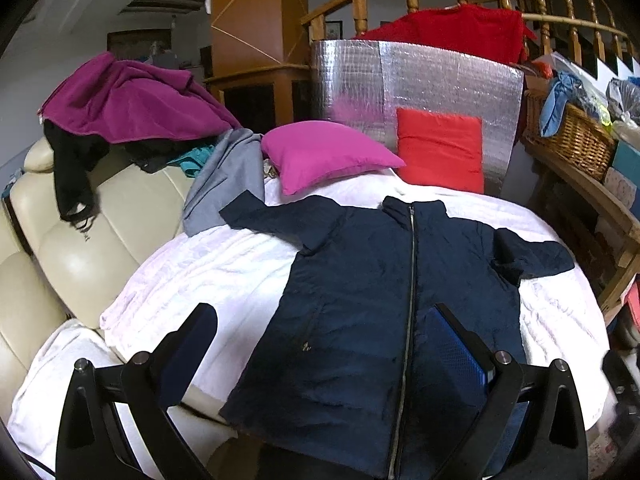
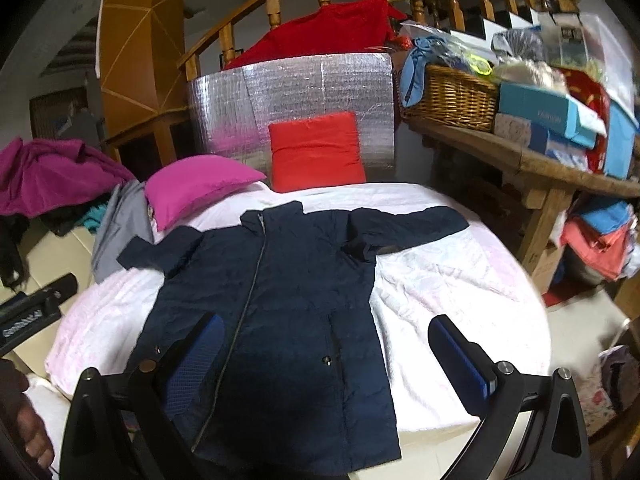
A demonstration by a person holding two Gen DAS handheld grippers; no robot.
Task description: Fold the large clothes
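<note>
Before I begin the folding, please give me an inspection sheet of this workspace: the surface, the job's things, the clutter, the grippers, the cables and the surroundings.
Surface: white blanket spread over a cream sofa, wrinkled.
Job's things: navy jacket lies flat, front up, zipped, both sleeves out to the sides, hem toward the cameras.
Clutter: magenta pillow and red pillow behind the collar; grey garment by the jacket's sleeve; purple garment heaped on the sofa back.
Grippers: left gripper open, over the hem; right gripper open, over the hem; neither holds cloth.
Cables: nothing seen.
Surroundings: silver foil panel, wooden railing, wicker basket and boxes on a wooden shelf.
</note>
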